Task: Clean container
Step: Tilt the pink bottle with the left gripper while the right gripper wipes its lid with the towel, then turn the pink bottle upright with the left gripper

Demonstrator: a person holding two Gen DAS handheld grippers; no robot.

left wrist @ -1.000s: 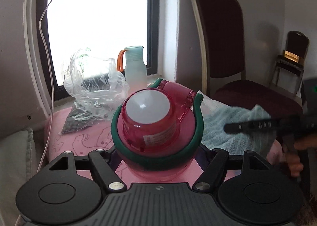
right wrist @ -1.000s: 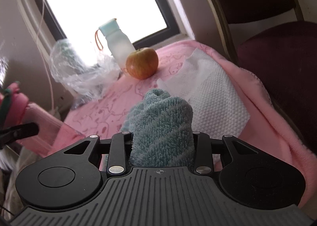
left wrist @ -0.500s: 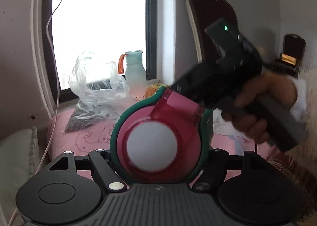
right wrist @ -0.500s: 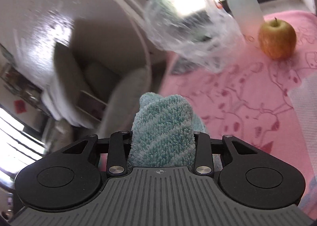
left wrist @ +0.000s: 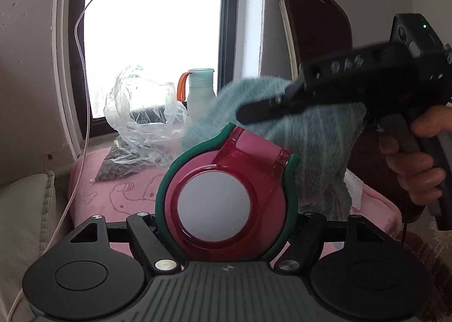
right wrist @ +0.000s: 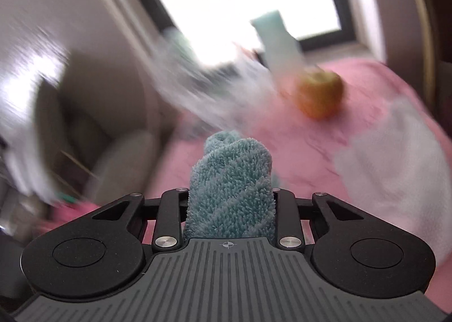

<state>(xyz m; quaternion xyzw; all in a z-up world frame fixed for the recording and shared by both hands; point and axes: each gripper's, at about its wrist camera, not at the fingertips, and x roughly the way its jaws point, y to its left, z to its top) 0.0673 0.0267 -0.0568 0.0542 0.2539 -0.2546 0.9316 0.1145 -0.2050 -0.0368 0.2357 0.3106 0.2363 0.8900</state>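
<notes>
Left gripper [left wrist: 226, 226] is clamped on the pink container [left wrist: 226, 203], held clear of the pink-covered table [left wrist: 113, 189], round lid end toward the camera; a green strap [left wrist: 169, 181] loops its body. Held so, presumably, to present the outside for wiping. Contents not visible: lid closed, wall opaque here.

Right gripper [right wrist: 230, 209] is closed on a bunched teal cloth [right wrist: 231, 181]. In the left wrist view the cloth hangs just behind the container's upper edge; contact cannot be confirmed. Right wrist view is motion-blurred.

At the table's far edge by the window: teal bottle [left wrist: 201, 90], clear plastic bag [left wrist: 141, 118] with dark contents, apple [right wrist: 319, 96]. White paper towel [right wrist: 395, 158] lies toward the right edge.
</notes>
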